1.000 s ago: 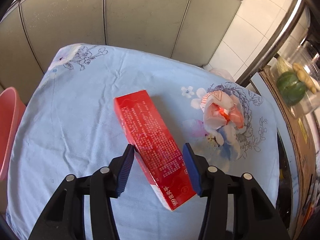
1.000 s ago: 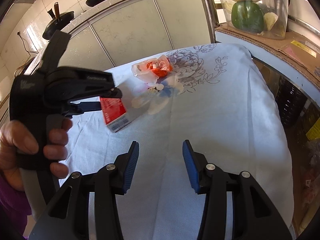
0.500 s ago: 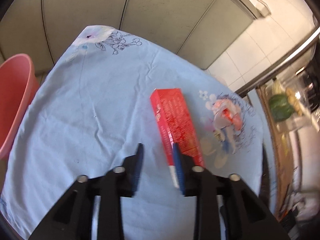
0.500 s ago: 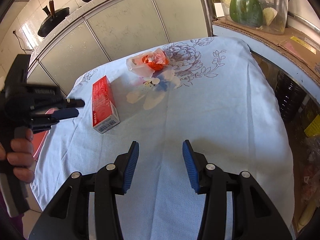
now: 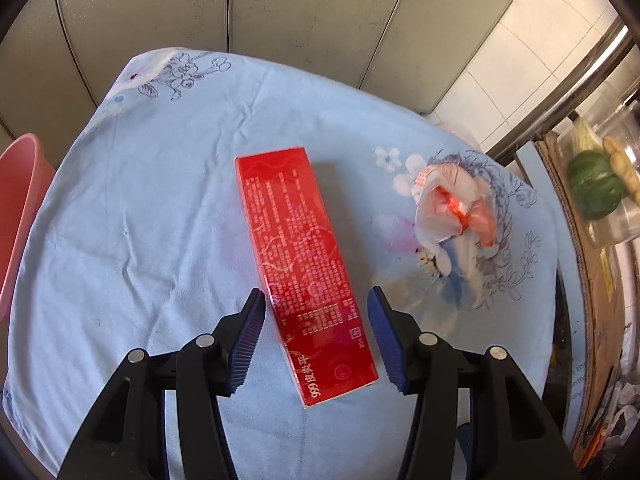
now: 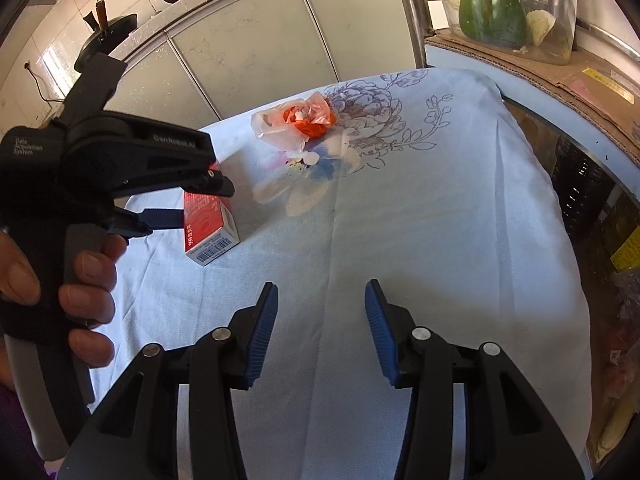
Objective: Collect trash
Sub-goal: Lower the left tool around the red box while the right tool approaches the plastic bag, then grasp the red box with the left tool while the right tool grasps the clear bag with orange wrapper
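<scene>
- The bench (image 5: 132, 248), under a pale blue flowered cloth, carries both pieces of trash; a pink tub (image 5: 18, 208) shows at its left edge, likely where the trash goes.
- The red box (image 5: 300, 264) lies flat near the bench's middle, long axis running near to far. It looks like thin card, probably light and fairly stiff, with a glossy skin that may slip. Best taken across its narrow width at the near end, where the sides are parallel.
- The bag (image 5: 456, 212), crumpled white and orange plastic, lies right of the box and well apart from it. It looks soft and nearly weightless; a pinch on any bunched fold should do.
- The left gripper (image 5: 316, 334) has wide jaws straddling the box's near end, neither pad clearly touching.
- The right gripper (image 6: 322, 330) hangs over bare cloth, jaws wide and empty.
- The left view shows the box's printed top and the tub; the right view alone shows the box's barcoded end, its height, and the hand (image 6: 80, 280) on the left tool.
</scene>
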Action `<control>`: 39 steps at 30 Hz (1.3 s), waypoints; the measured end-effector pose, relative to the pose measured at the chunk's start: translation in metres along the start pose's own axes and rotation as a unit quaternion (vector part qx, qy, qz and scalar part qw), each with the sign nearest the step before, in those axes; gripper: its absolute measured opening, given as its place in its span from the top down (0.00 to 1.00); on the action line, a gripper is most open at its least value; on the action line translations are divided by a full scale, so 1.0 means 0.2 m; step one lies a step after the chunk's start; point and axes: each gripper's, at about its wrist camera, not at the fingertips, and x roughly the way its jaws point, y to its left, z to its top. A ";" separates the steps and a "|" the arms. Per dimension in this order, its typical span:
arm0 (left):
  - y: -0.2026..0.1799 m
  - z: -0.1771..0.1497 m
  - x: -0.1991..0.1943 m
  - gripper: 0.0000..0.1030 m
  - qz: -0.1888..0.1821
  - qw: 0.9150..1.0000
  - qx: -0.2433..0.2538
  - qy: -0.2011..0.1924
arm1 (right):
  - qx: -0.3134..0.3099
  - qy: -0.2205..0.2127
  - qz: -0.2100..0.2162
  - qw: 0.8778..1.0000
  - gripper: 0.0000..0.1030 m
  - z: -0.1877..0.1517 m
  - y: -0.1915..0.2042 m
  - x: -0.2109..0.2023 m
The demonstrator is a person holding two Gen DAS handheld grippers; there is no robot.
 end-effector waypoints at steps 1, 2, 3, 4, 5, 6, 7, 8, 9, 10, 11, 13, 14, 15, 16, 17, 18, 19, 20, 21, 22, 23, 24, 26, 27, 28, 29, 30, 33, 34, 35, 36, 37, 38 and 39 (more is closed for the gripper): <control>0.01 -0.01 0.00 0.49 0.002 1.000 0.004 -0.003 | -0.002 0.000 -0.001 1.000 0.55 0.00 0.00 0.00; 0.02 -0.01 0.00 0.50 0.002 1.000 0.010 -0.007 | -0.004 0.001 -0.002 1.000 0.55 0.00 0.01 0.00; 0.04 -0.02 -0.01 0.51 0.002 1.000 0.017 -0.011 | -0.005 0.001 -0.002 1.000 0.55 0.00 0.01 0.00; 0.06 -0.02 -0.02 0.56 0.003 1.000 0.023 -0.017 | -0.006 0.002 -0.002 1.000 0.55 0.00 0.01 0.01; 0.09 -0.03 -0.03 0.56 0.003 0.999 0.027 -0.023 | -0.007 0.002 -0.003 1.000 0.55 0.00 0.01 0.01; 0.12 -0.03 -0.05 0.57 0.004 0.999 0.033 -0.030 | -0.008 0.003 -0.004 1.000 0.55 0.00 0.01 0.01; 0.15 -0.04 -0.06 0.58 0.004 0.999 0.036 -0.035 | -0.010 0.003 -0.006 1.000 0.55 0.00 0.02 0.01; 0.19 -0.04 -0.07 0.58 0.003 0.998 0.041 -0.040 | -0.013 0.004 -0.008 1.000 0.55 0.00 0.02 0.02; 0.23 -0.05 -0.08 0.59 0.000 0.998 0.045 -0.043 | -0.015 0.004 -0.010 1.000 0.55 0.00 0.03 0.02; 0.26 -0.06 -0.09 0.59 -0.004 0.998 0.047 -0.046 | -0.018 0.005 -0.013 1.000 0.55 0.00 0.03 0.02; 0.31 -0.07 -0.11 0.59 -0.008 0.997 0.050 -0.051 | -0.024 0.007 -0.017 1.000 0.55 0.00 0.04 0.02; 0.38 -0.09 -0.15 0.59 -0.006 0.996 0.062 -0.067 | -0.032 0.013 -0.022 0.999 0.55 0.01 0.05 0.03; 0.41 -0.10 -0.17 0.59 -0.003 0.994 0.071 -0.078 | -0.034 0.018 -0.016 0.999 0.55 0.02 0.06 0.03; 0.45 -0.12 -0.19 0.59 0.003 0.993 0.079 -0.089 | -0.034 0.023 -0.006 0.999 0.55 0.04 0.06 0.04; 0.48 -0.13 -0.20 0.59 0.008 0.992 0.085 -0.096 | -0.032 0.022 0.000 0.999 0.55 0.07 0.07 0.04; 0.51 -0.14 -0.20 0.59 0.010 0.991 0.090 -0.101 | -0.030 0.019 0.002 0.999 0.55 0.09 0.07 0.04; 0.53 -0.15 -0.20 0.59 0.010 0.991 0.090 -0.102 | -0.027 0.014 0.007 1.000 0.55 0.14 0.08 0.05; 0.57 -0.17 -0.21 0.59 0.007 0.991 0.087 -0.101 | -0.021 0.010 0.011 1.000 0.55 0.18 0.08 0.05; 0.60 -0.17 -0.20 0.59 0.005 0.991 0.086 -0.100 | -0.012 0.004 0.016 1.000 0.55 0.24 0.08 0.06; 0.62 -0.18 -0.20 0.59 0.004 0.991 0.084 -0.100 | -0.007 0.001 0.018 1.000 0.55 0.29 0.09 0.07; 0.64 -0.19 -0.21 0.59 0.000 0.991 0.084 -0.104 | 0.000 -0.003 0.019 1.000 0.55 0.33 0.09 0.08; 0.66 -0.20 -0.21 0.59 -0.003 0.991 0.086 -0.107 | 0.007 -0.006 0.022 1.000 0.55 0.39 0.10 0.09; 0.67 -0.20 -0.22 0.59 -0.005 0.990 0.088 -0.110 | 0.014 -0.011 0.026 0.999 0.55 0.44 0.10 0.11; 0.68 -0.21 -0.21 0.59 -0.012 0.990 0.090 -0.111 | 0.027 -0.021 0.024 0.999 0.55 0.54 0.10 0.14; 0.68 -0.21 -0.21 0.59 -0.016 0.989 0.090 -0.113 | 0.031 -0.022 0.022 0.999 0.55 0.58 0.10 0.16; 0.69 -0.21 -0.21 0.59 -0.021 0.989 0.090 -0.114 | 0.037 -0.023 0.023 0.999 0.55 0.62 0.10 0.18; 0.69 -0.21 -0.20 0.59 -0.024 0.989 0.090 -0.115 | 0.042 -0.020 0.021 0.999 0.55 0.65 0.10 0.20; 0.70 -0.21 -0.20 0.58 -0.027 0.989 0.089 -0.116 | 0.045 -0.016 0.018 0.999 0.55 0.68 0.10 0.23; 0.71 -0.22 -0.17 0.58 -0.030 0.989 0.091 -0.109 | 0.049 -0.007 0.005 0.999 0.55 0.76 0.09 0.31; 0.70 -0.22 -0.17 0.58 -0.029 0.989 0.093 -0.109 | 0.052 -0.003 0.004 0.999 0.55 0.78 0.09 0.34; 0.70 -0.22 -0.17 0.58 -0.029 0.989 0.095 -0.109 | 0.055 0.000 0.000 0.998 0.55 0.80 0.08 0.37; 0.70 -0.22 -0.17 0.58 -0.031 0.989 0.095 -0.109 | 0.056 0.002 -0.003 0.998 0.55 0.81 0.08 0.39; 0.70 -0.22 -0.18 0.58 -0.032 0.989 0.094 -0.109 | 0.056 0.006 -0.004 0.998 0.55 0.82 0.07 0.42; 0.71 -0.22 -0.18 0.58 -0.034 0.989 0.093 -0.109 | 0.057 0.012 -0.004 0.998 0.55 0.83 0.07 0.45; 0.71 -0.22 -0.18 0.58 -0.035 0.989 0.093 -0.109 | 0.059 0.017 -0.006 0.998 0.55 0.82 0.07 0.48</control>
